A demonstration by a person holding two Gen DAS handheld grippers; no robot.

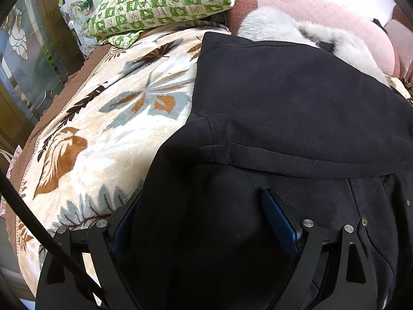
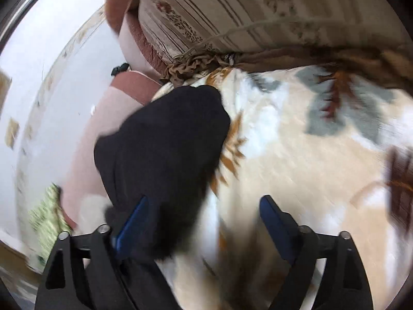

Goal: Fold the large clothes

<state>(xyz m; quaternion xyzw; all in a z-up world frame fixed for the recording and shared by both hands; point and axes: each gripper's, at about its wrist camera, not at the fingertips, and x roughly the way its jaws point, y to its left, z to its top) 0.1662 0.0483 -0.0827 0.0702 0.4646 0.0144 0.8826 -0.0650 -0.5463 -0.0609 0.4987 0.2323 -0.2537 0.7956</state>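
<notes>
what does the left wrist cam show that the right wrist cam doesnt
Left wrist only: the green checked pillow sharp, white fur trim, glass cabinet door, and the black coat's snaps; the left tongs stand open over the coat.

Right wrist only: a striped cushion with a brown ruffle, and the right tongs open over a blurred coat end.

Both: black coat, leaf-print blanket, pink sofa back.

one black coat (image 1: 284,103), one leaf-print blanket (image 1: 103,129), two tools
</notes>
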